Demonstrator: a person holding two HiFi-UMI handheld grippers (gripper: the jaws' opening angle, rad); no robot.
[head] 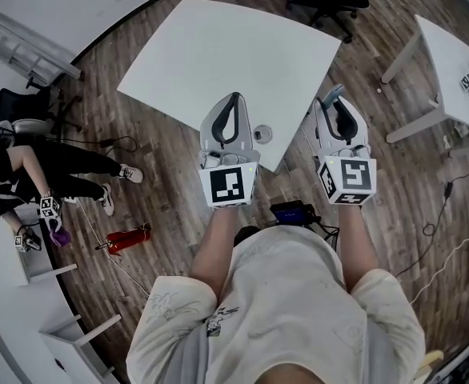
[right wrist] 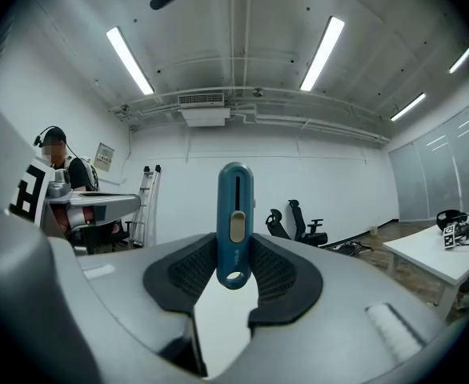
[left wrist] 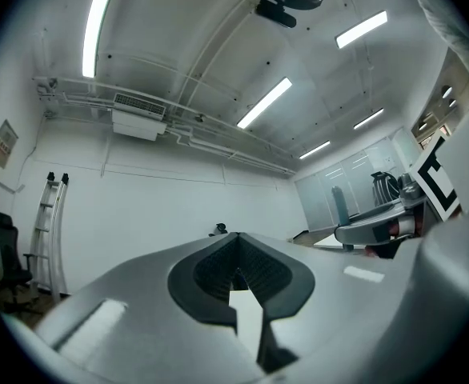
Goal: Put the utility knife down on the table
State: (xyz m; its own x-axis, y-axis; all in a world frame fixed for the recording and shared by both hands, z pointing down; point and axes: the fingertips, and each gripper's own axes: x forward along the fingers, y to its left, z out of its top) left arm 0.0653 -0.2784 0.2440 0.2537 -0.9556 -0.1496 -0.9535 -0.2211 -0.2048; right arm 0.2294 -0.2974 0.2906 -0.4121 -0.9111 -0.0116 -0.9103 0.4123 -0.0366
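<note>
Both forearms (head: 218,242) reach forward side by side, tools held about level. The left tool (head: 234,101) has its jaws together, empty. The right tool (head: 336,99) clamps a utility knife (right wrist: 234,222) upright.

Bright, even ceiling strip lights (right wrist: 322,52); fisheye-warped, vignetted edges.

utility knife (right wrist: 234,224): teal body, long slot down its face, beige slider, round hole at near end
pose: upright, hole end lowest
grip: clamped between the pads of the right tongs (right wrist: 234,272)
place: held in the air, not on the white surface (head: 218,62)
</note>
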